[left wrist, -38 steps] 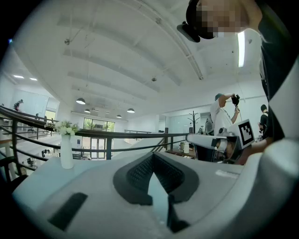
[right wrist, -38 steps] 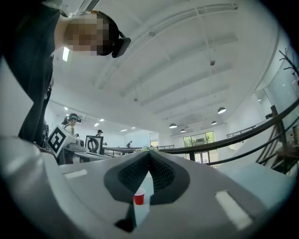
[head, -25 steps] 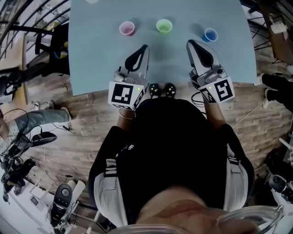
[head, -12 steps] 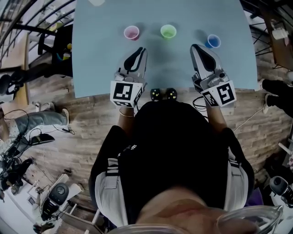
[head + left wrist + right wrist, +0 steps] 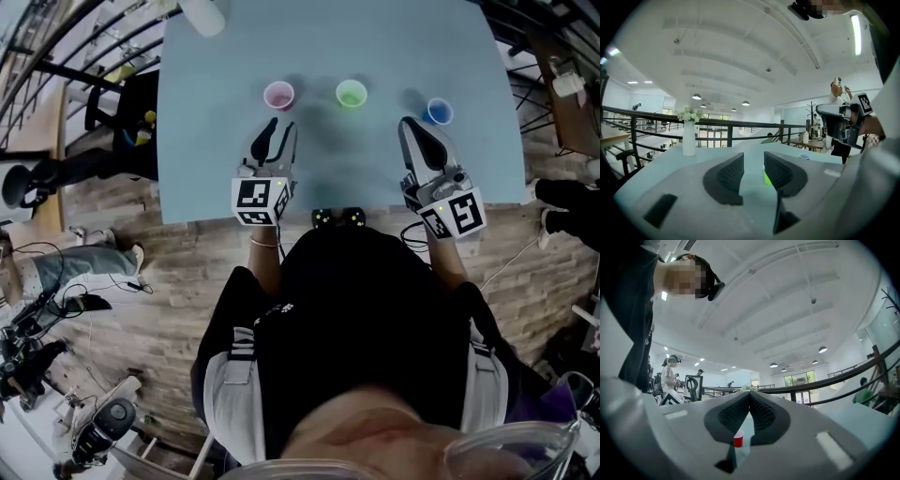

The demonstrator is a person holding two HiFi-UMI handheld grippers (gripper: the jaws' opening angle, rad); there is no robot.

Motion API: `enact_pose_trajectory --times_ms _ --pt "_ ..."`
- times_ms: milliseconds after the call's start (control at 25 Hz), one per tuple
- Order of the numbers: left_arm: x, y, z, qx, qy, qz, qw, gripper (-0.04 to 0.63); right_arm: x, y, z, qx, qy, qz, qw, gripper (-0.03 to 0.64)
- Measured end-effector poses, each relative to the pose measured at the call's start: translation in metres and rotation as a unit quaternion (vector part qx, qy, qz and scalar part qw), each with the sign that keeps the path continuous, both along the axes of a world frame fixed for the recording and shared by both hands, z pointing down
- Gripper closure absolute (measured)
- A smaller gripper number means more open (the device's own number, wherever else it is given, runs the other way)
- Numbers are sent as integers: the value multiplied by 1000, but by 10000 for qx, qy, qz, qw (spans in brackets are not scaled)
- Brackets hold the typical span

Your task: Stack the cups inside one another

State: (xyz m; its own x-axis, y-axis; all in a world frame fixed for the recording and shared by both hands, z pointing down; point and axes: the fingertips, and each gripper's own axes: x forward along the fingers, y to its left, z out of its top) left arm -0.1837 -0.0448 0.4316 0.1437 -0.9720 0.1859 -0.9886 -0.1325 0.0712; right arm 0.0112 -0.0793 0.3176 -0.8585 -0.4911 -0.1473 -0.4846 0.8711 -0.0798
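The pink cup [image 5: 278,95] stands upright, mouth up, at 12 o'clock from the left gripper [image 5: 270,131], just past its tips, so that hand is nearer. Its jaws are opening, a narrow gap with nothing between. The right gripper [image 5: 412,127] is closed and empty, the blue cup [image 5: 437,112] at 1 o'clock from it

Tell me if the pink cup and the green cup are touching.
Apart. The head view shows the pink cup and the green cup standing side by side, with a stretch of bare blue table between them.
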Motion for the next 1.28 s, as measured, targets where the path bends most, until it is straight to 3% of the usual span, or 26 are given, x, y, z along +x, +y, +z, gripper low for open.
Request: enact_pose_trajectory --times_ms 400,840,1280 --pt "-22 -20 39 -203 -23 -186 9996 405 3 -8 -2 51 96 99 9999 614" --pt "-52 -46 102 -718 39 -418 9965 245 1 -15 2 -26 251 327 9991 614" --pt "-69 -76 139 -1062 30 -499 9931 212 7 -14 3 -45 374 567 9977 614"
